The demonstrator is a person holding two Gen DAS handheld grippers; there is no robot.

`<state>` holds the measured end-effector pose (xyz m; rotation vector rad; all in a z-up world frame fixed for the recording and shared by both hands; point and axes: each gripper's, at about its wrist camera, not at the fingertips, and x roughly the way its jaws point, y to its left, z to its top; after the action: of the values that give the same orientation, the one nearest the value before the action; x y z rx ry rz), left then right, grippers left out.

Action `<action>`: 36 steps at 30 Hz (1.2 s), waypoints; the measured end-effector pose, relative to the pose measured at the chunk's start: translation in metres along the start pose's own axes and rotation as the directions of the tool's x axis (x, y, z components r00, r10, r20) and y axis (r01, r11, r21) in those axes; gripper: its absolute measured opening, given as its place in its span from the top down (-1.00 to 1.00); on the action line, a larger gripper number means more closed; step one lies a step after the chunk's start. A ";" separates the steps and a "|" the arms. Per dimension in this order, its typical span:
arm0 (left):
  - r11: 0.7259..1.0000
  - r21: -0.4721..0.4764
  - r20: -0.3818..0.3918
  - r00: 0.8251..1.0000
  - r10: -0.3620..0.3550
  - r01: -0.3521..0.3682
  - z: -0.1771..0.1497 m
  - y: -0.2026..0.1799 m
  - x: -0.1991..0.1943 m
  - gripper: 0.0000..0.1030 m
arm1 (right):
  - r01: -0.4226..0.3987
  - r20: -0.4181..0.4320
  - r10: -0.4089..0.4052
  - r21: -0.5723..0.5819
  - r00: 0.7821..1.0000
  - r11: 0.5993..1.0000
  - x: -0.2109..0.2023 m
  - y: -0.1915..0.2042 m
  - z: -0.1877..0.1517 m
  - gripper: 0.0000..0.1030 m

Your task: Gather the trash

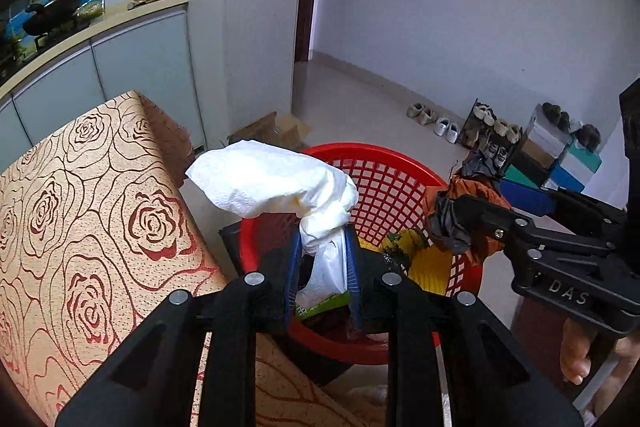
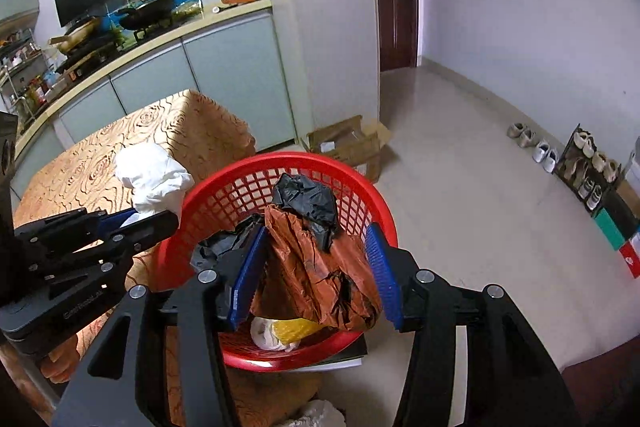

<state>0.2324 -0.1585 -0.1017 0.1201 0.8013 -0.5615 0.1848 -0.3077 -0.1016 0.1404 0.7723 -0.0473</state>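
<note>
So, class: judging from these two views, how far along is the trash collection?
Done: yellow wrapper already lies in the red mesh plastic basket. In hand: left gripper holds crumpled white tissue; right gripper holds orange-and-black plastic bags, both over the basket. Left: dropping them.

Shoes (image 1: 436,121) line the wall; wok (image 2: 150,9) on stove

The round red plastic lattice basket (image 2: 224,203) stood just right of the table covered in a rose-patterned cloth (image 1: 92,195), with the open cardboard box (image 2: 348,143) on the floor behind it and the row of shoes (image 2: 536,145) well apart along the far right wall. The crumpled white paper tissue (image 1: 276,183) hung between the left gripper (image 1: 322,267) fingers over the basket's left rim. The crumpled orange-and-black plastic bag (image 2: 320,267) sat between the right gripper (image 2: 316,267) fingers above the basket, over the yellow wrapper (image 2: 296,331) lying inside it
</note>
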 end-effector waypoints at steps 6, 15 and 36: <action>1.000 -0.013 0.017 1.000 -0.004 0.004 0.000 0.001 -0.003 0.03 | -0.017 -0.022 0.017 0.003 1.000 1.000 0.007 0.001 -0.002 -0.03; 0.999 -0.023 0.042 0.998 0.037 -0.036 -0.001 0.011 -0.017 -0.13 | -0.027 -0.016 0.028 0.012 0.999 1.000 0.004 0.004 -0.002 -0.22; 0.989 -0.076 0.170 0.976 0.138 -0.126 -0.011 0.028 -0.093 -0.44 | 0.027 0.102 -0.029 0.016 0.994 1.000 -0.050 0.029 -0.009 -0.54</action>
<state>0.1877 -0.0914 -0.0460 0.0631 0.6343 -0.4138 0.1452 -0.2786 -0.0702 0.1396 0.6722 -0.0859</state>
